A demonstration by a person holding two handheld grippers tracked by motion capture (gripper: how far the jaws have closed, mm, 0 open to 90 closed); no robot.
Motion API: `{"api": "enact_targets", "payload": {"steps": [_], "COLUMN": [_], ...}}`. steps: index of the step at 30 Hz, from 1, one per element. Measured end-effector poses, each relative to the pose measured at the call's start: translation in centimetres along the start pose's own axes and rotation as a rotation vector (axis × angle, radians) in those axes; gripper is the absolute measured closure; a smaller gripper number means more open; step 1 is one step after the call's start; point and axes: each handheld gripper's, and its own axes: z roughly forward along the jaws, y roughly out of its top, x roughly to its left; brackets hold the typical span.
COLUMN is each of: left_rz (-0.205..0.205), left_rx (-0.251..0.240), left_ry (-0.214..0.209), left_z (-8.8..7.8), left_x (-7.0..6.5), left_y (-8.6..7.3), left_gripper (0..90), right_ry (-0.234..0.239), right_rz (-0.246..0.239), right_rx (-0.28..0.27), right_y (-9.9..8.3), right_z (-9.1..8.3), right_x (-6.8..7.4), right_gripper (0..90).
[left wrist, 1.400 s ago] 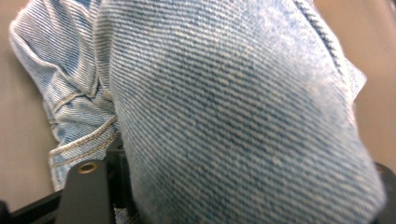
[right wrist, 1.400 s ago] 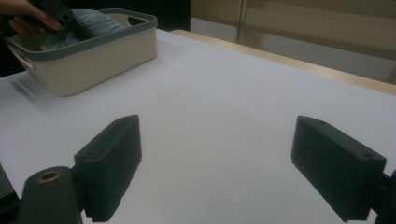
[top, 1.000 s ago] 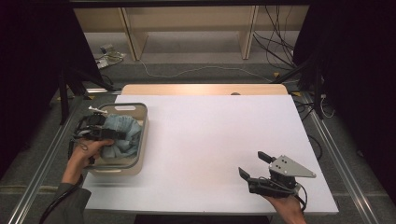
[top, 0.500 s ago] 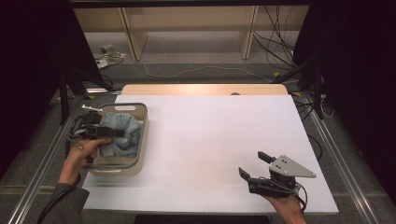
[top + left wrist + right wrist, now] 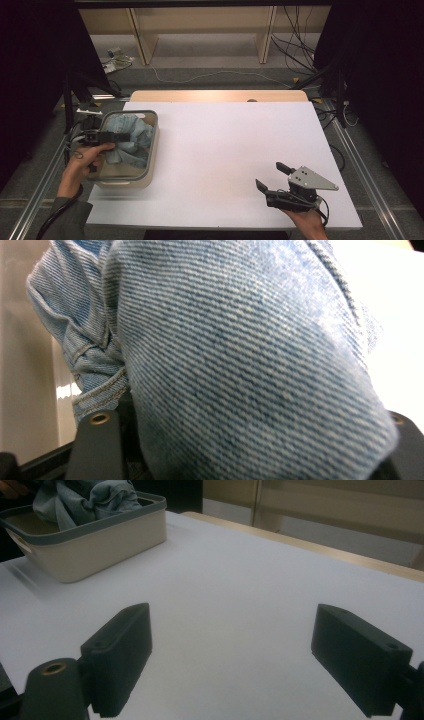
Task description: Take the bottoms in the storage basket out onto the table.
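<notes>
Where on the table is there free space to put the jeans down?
The white table is bare from the bin across to the right gripper, and up to the far wooden edge. It is crowded only at the left, where the denim fills the bin and the left gripper reaches in.

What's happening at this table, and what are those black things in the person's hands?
A person holds a two-jaw claw in each hand. The left claw reaches into a beige bin at the table's left side, with blue denim cloth bunched between its jaws. The right claw sits open and empty over the white table near the front edge.
</notes>
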Motion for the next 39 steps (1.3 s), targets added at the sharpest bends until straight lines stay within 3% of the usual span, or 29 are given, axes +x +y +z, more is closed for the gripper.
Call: {"api": "enact_targets", "payload": {"steps": [13, 25, 28, 39], "left_rz": [-0.005, -0.038, -0.019, -0.021], "left_rx": [-0.047, -0.103, -0.104, -0.147], "left_ry": [-0.039, -0.148, -0.143, -0.164], "left_z": [-1.3, -2.4, -2.5, -3.4], "left_x": [-0.5, -0.5, -0.8, -1.2], "left_y": [0.5, 0.7, 0.9, 1.1], "left_gripper": [33.8, 33.5, 33.6, 33.5], "right_ry": [-0.003, -0.007, -0.006, -0.006], "right_rz": [0.004, 0.002, -0.002, -0.001], "right_rx": [-0.003, -0.007, -0.004, -0.008], "right_y": [0.0, 0.0, 0.0, 0.0], "right_z": [0.0, -0.1, -0.1, -0.1], "right_x": [0.0, 0.0, 0.0, 0.0], "right_gripper": [17.6, 17.9, 18.1, 18.2]}}
